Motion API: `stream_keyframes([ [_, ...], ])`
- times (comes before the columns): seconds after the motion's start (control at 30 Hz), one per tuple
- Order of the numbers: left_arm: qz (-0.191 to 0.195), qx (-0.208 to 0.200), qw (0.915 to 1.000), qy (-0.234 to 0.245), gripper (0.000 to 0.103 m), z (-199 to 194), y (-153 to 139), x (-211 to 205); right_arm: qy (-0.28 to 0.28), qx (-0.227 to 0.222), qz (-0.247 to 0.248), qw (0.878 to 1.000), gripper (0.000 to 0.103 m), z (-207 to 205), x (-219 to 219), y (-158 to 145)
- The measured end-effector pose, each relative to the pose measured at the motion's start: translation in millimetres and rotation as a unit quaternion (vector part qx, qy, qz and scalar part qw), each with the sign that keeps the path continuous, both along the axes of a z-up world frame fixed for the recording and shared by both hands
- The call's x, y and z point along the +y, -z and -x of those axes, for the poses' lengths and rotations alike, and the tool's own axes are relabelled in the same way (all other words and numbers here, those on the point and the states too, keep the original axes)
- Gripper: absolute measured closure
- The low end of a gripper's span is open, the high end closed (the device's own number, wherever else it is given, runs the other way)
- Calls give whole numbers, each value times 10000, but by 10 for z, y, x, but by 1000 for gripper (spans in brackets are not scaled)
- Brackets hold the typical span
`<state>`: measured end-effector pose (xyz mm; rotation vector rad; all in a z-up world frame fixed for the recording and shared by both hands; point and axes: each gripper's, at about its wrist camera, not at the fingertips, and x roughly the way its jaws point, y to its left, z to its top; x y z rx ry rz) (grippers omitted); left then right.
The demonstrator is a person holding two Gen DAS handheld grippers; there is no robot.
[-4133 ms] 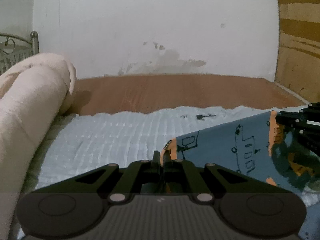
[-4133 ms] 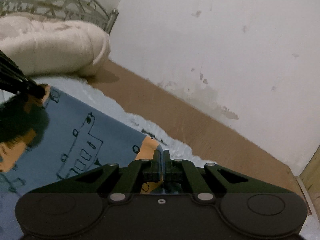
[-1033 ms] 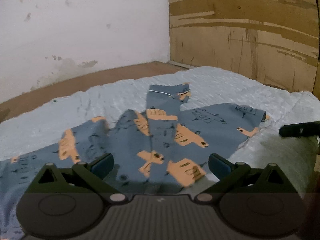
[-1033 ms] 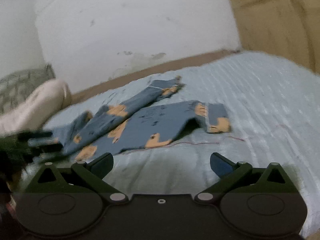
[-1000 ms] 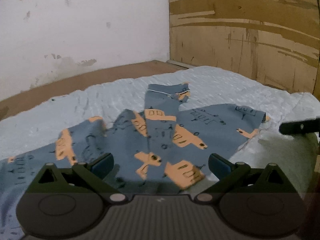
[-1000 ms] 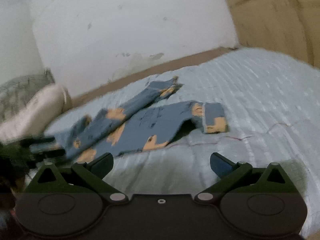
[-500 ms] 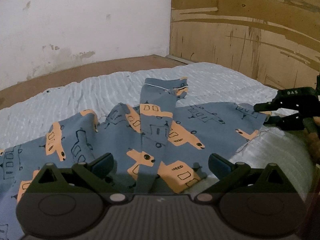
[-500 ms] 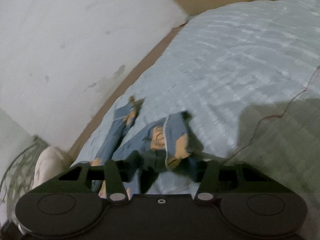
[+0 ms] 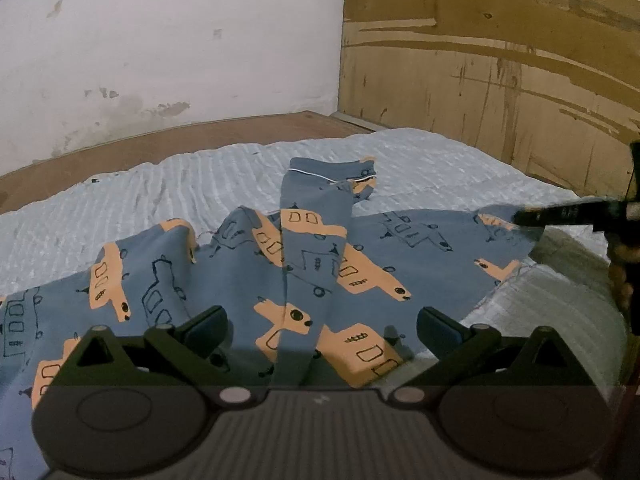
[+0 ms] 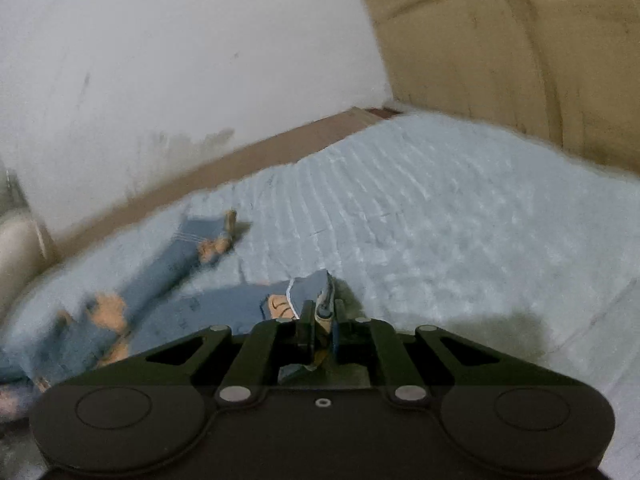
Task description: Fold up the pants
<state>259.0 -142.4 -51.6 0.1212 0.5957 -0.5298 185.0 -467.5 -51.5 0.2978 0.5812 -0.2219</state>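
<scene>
Blue pants (image 9: 312,264) with orange vehicle prints lie rumpled on the light blue bedspread (image 9: 168,188). One leg runs away from me to a cuff at the far side. My left gripper (image 9: 320,330) is open and empty, low over the near part of the pants. My right gripper (image 10: 320,316) is shut on the cuff of the other pant leg (image 10: 308,290). It shows in the left wrist view (image 9: 532,216) at the right edge, on that same cuff. The right wrist view is blurred.
A white wall (image 9: 160,40) and a brown wooden ledge (image 9: 200,132) run along the far side of the bed. A plywood panel (image 9: 500,60) stands at the right. A pale pillow (image 10: 16,264) lies at the far left.
My right gripper has moved onto the near pant cuff and shut on it. My left gripper has edged closer over the pants and stays open.
</scene>
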Motion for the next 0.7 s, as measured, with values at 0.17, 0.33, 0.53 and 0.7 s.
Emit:
stream_keyframes([
  [0.17, 153, 21, 9999, 1, 1, -53, -27, 34, -126, 532, 598, 9967, 77, -94, 80, 122],
  [0.33, 335, 115, 9993, -103, 1, -170, -31, 77, -283, 229, 818, 9960, 35, -190, 187, -160],
  [0.53, 840, 364, 9954, -286, 1, -313, -37, 189, -1295, 201, 497, 9901, 18, -902, 622, -341],
  [0.7, 1088, 472, 9923, -345, 2, -408, -29, 225, -1871, 574, 428, 9797, 18, -1749, 1162, -285],
])
